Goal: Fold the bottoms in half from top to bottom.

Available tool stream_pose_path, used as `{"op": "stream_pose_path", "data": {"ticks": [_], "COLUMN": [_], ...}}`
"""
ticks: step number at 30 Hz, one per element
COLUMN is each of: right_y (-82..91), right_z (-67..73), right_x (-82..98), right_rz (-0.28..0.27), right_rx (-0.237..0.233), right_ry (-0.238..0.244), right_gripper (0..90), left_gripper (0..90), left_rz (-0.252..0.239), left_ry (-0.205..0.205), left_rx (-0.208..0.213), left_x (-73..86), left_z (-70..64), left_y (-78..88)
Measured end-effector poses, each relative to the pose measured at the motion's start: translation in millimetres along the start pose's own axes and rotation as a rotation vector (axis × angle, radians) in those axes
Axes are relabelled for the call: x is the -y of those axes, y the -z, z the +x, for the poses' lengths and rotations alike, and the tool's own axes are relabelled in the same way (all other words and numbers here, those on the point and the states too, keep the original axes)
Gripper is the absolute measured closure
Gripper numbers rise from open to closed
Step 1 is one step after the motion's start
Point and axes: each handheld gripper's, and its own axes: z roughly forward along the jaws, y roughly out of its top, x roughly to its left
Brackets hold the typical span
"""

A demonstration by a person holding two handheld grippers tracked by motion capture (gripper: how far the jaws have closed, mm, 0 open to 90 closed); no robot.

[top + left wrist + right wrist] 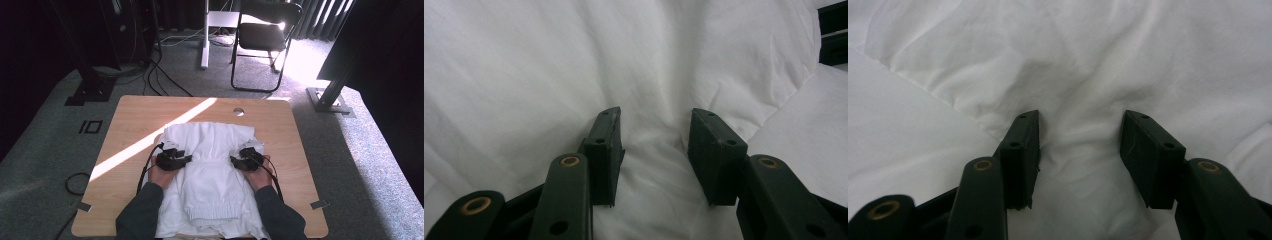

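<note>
Table of pale wood carrying a white garment, folded and rumpled, across its near half.
Left gripper and right gripper press into the cloth from either side at its gathered middle; each has its jaws parted, with a raised fold of fabric between them, unpinched.
</note>
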Motion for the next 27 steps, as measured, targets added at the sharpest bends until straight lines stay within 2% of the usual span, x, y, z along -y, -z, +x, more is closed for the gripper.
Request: {"op": "stream_pose_path", "data": {"ticks": [5,17,20,21,22,23,24,25,27], "right_y": [8.4,13.4,14.5,14.9,14.9,14.9,14.8,14.8,14.8], "right_z": [8.8,15.1,15.9,15.8,15.8,15.7,15.9,15.9,15.9], "right_x": [10.5,15.4,16.2,16.3,16.3,16.3,16.3,16.3,16.4], "right_rz": [-0.012,-0.01,-0.008,-0.006,-0.006,-0.006,-0.006,-0.006,-0.007], "right_rx": [-0.005,-0.012,-0.015,-0.018,-0.018,-0.019,-0.018,-0.018,-0.017], "right_ry": [0.006,0.01,0.015,0.018,0.018,0.018,0.018,0.018,0.019], "right_gripper": [49.1,49.1,49.1,49.2,49.2,49.1,49.1,49.1,49.1], "left_gripper": [56.8,56.1,53.5,51.7,49.3,49.3,41.9,37.2,34.7], "left_rz": [-0.002,-0.002,0.01,-0.014,-0.014,-0.035,-0.069,-0.069,-0.09], "left_ry": [0.002,0.0,0.023,0.047,0.047,0.044,0.049,0.049,0.079], "left_rx": [0.002,-0.003,0.013,-0.005,-0.005,-0.036,-0.11,-0.11,-0.171], "left_x": [8.6,17.1,16.7,10.1,10.1,4.5,-10.1,-10.1,-25.8], "left_z": [-7.0,-15.1,-15.5,-11.9,-11.9,-8.7,1.5,1.5,17.9], "left_y": [8.3,16.5,21.1,28.3,28.3,32.8,39.8,39.8,42.2]}}
